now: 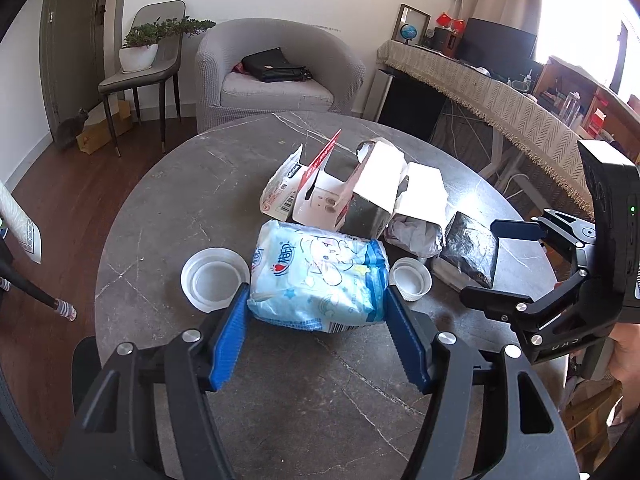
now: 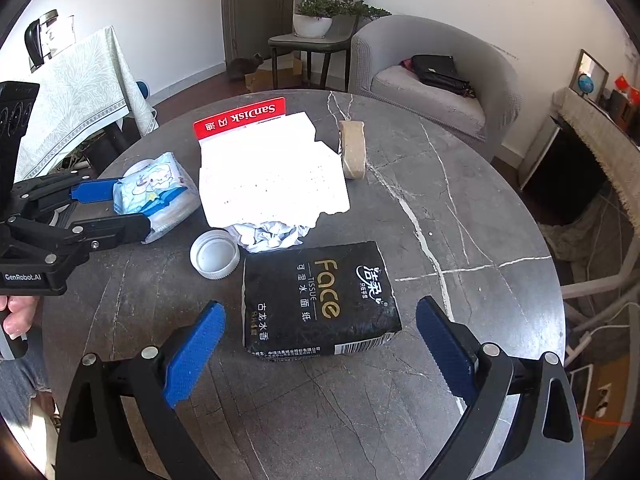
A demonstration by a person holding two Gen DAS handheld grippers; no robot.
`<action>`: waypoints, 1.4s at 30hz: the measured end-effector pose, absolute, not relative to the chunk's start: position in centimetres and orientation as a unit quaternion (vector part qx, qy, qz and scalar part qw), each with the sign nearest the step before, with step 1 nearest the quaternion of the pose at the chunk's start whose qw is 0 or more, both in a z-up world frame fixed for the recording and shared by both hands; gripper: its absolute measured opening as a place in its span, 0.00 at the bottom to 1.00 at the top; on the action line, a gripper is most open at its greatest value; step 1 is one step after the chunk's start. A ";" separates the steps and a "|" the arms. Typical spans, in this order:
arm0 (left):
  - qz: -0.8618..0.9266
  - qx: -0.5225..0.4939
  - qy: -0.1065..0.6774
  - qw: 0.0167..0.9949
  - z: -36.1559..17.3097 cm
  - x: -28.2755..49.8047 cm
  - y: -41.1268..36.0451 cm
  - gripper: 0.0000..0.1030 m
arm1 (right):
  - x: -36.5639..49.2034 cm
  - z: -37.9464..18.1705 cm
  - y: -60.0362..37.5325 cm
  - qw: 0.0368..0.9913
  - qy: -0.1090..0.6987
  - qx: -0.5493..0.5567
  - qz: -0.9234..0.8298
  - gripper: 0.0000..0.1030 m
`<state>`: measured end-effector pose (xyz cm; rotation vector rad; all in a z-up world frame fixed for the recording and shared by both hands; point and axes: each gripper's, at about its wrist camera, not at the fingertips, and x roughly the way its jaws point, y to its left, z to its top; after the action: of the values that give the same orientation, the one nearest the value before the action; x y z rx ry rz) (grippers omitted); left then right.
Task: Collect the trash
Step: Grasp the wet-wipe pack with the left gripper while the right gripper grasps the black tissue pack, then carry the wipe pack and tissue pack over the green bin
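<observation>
Round grey marble counter (image 2: 460,184) carries all the litter yet, so I judge collecting barely begun. My left gripper (image 1: 316,304) brackets the pale blue wipes pack (image 1: 320,276), jaws touching its sides. My right gripper (image 2: 320,332) hangs spread around the black tissue pack (image 2: 320,304), not touching.

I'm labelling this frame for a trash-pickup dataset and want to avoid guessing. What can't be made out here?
- Left wrist view: whether the left gripper actually pinches the blue tissue pack; the contact is unclear.
- Right wrist view: the crumpled paper is half covered by the white torn box.
- Either view: no trash bin is in the frame.
- Left wrist view: the right gripper hides part of the black tissue pack.
</observation>
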<state>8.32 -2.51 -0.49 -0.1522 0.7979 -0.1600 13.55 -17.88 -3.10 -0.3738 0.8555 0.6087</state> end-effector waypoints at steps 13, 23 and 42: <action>-0.099 -0.090 0.350 0.927 1.3 6.6 -1.5 0.66 | 13.8 -3.0 -18.1 0.859 0.414 -0.156 0.258 0.71; -0.072 -0.099 0.335 0.934 2.3 4.8 3.1 0.66 | 10.2 2.2 -17.7 0.892 0.366 -0.071 0.255 0.71; 0.018 -0.090 0.358 0.929 -0.1 1.4 16.1 0.66 | 5.7 2.4 -2.9 0.865 0.330 -0.032 0.376 0.71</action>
<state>1.37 16.05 -0.09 -0.1843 0.7336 0.0372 5.71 -2.85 2.36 -0.0673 0.6921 0.7877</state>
